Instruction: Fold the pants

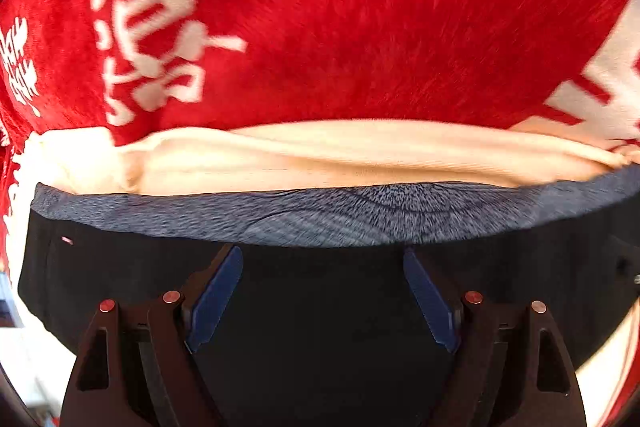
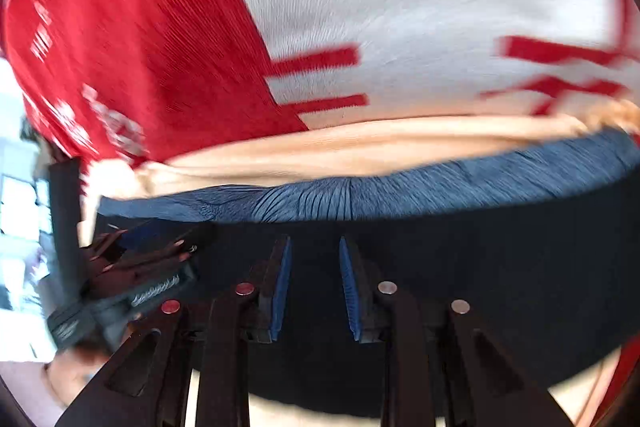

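Black pants (image 1: 120, 267) lie flat with a grey-blue waistband (image 1: 320, 219) along their far edge. My left gripper (image 1: 322, 253) hangs open and wide over the black cloth just short of the waistband, nothing between its pads. In the right wrist view the same pants (image 2: 500, 267) and waistband (image 2: 440, 183) show. My right gripper (image 2: 315, 243) stands over them with its jaws drawn narrow and a slim gap between the blue pads (image 2: 280, 287). Only black shows in that gap, so I cannot tell whether a fold is pinched.
A cream cloth (image 1: 320, 155) lies beyond the waistband, on a red blanket (image 1: 360, 27) with white lettering that fills the far field. In the right wrist view the left tool's body (image 2: 120, 291) and a hand (image 2: 72, 379) sit at the lower left. Both pictures are blurred.
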`<state>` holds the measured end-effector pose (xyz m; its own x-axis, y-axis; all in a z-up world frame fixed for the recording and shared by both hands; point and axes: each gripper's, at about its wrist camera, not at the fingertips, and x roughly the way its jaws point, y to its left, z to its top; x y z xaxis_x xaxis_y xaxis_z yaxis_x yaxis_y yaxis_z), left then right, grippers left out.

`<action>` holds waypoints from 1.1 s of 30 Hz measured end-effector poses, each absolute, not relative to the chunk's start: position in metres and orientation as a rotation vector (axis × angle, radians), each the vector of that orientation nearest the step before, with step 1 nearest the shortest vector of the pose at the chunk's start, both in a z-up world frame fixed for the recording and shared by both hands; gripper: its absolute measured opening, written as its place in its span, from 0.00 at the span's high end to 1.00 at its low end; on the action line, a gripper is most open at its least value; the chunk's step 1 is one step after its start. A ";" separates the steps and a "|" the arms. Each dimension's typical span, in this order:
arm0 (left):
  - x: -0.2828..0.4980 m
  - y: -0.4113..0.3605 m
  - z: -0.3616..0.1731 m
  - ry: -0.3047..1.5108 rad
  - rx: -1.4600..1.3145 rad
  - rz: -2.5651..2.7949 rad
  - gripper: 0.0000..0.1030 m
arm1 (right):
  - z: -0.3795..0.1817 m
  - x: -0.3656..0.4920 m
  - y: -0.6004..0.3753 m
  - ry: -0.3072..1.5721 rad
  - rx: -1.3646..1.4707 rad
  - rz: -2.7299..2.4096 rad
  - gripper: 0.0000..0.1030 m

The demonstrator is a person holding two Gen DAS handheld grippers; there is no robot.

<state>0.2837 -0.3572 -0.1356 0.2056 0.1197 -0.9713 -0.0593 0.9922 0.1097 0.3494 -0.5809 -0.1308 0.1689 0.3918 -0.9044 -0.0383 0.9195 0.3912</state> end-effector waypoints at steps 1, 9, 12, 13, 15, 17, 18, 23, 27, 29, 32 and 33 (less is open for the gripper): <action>0.285 -0.358 -0.141 1.357 0.036 0.140 0.18 | -0.136 0.352 -0.580 1.364 0.255 0.288 0.75; 0.282 -0.338 -0.143 1.328 0.012 0.118 0.02 | -0.134 0.363 -0.701 1.291 0.308 -0.086 0.79; 0.285 -0.338 -0.140 1.345 0.006 0.122 0.02 | -0.109 0.346 -0.716 1.284 0.315 -0.162 0.66; 0.285 -0.338 -0.137 1.351 0.009 0.122 0.02 | -0.101 0.336 -0.717 1.276 0.353 -0.154 0.62; 0.292 -0.326 -0.132 1.358 0.014 0.113 0.02 | -0.088 0.310 -0.716 1.265 0.414 -0.144 0.52; 0.284 -0.320 -0.122 1.360 0.048 0.106 0.02 | -0.081 0.282 -0.712 1.279 0.446 -0.168 0.52; 0.271 -0.319 -0.116 1.358 0.057 0.104 0.02 | -0.080 0.266 -0.712 1.296 0.454 -0.196 0.52; 0.233 -0.278 -0.092 1.355 0.090 0.148 0.02 | -0.104 0.235 -0.728 1.358 0.576 -0.300 0.52; 0.210 -0.246 -0.096 1.415 0.096 0.228 0.02 | -0.102 0.249 -0.735 1.327 0.570 -0.284 0.81; 0.197 -0.237 -0.104 1.438 0.108 0.251 0.02 | -0.091 0.248 -0.732 1.324 0.473 -0.316 0.81; 0.179 -0.231 -0.112 1.405 0.078 0.239 0.01 | -0.095 0.235 -0.746 1.361 0.483 -0.366 0.79; 0.169 -0.227 -0.111 1.412 0.072 0.239 0.01 | -0.090 0.234 -0.744 1.359 0.486 -0.358 0.75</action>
<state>0.1692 -0.2273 -0.1106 0.1382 0.2080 -0.9683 -0.1229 0.9738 0.1916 0.2341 -0.7443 -0.0902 0.1813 0.0338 -0.9828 0.5136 0.8490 0.1239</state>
